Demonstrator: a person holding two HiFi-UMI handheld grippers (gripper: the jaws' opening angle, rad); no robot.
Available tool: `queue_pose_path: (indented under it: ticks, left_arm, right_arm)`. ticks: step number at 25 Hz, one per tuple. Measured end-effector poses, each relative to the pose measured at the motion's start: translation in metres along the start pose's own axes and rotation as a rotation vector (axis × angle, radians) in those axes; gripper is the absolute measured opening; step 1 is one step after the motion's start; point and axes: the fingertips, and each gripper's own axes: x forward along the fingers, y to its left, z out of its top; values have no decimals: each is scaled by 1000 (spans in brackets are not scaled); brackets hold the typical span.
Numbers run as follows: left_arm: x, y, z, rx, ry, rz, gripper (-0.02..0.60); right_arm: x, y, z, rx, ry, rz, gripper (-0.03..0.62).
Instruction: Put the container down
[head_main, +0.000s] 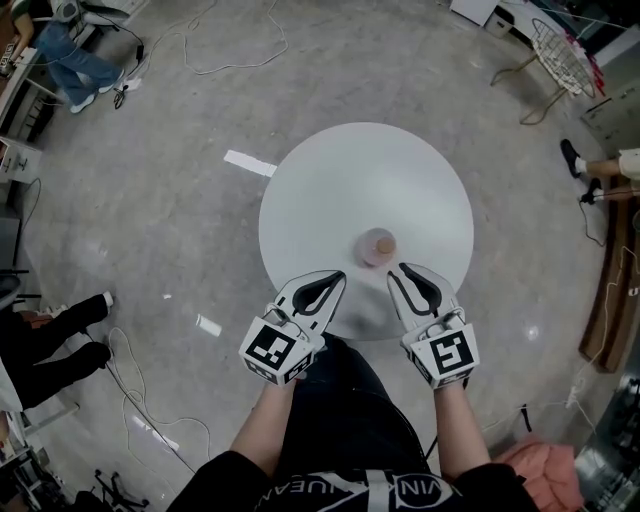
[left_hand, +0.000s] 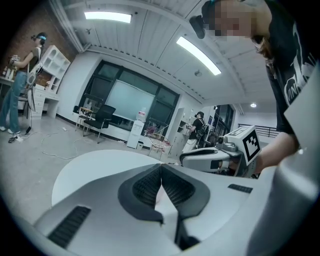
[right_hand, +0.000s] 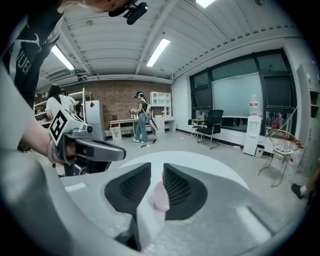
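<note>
A small pink container (head_main: 378, 246) with a tan lid stands upright on the round white table (head_main: 330, 170), near its front edge. My right gripper (head_main: 402, 271) sits just behind and to the right of it, apart from it. In the right gripper view the jaws (right_hand: 156, 167) leave a narrow gap, and the pink container (right_hand: 160, 196) shows through it; the pads do not press on it. My left gripper (head_main: 338, 278) hovers over the table's front edge, left of the container, with its pads (left_hand: 161, 167) closed together on nothing.
Cables trail across the grey floor (head_main: 150, 200), and a strip of white tape (head_main: 248, 163) lies left of the table. A wire basket stand (head_main: 562, 55) is at the far right. People's legs show at the left (head_main: 60, 335) and the right (head_main: 600, 165).
</note>
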Motion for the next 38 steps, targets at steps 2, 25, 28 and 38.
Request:
queue_pose_path:
  ticks: [2, 25, 28, 38]
  left_arm:
    - [1, -4, 4, 8, -6, -5, 14]
    - [-17, -39, 58, 105, -69, -45, 14]
    - [-20, -44, 64, 121, -79, -52, 14]
    - [-33, -59, 79, 159, -101, -63, 14]
  right_arm:
    - [-4, 2, 4, 5, -7, 5, 66]
    - [-50, 17, 48, 33, -50, -25, 6]
    - [-56, 22, 51, 34, -77, -13, 6]
    - [-74, 31, 64, 32, -115, -28, 6]
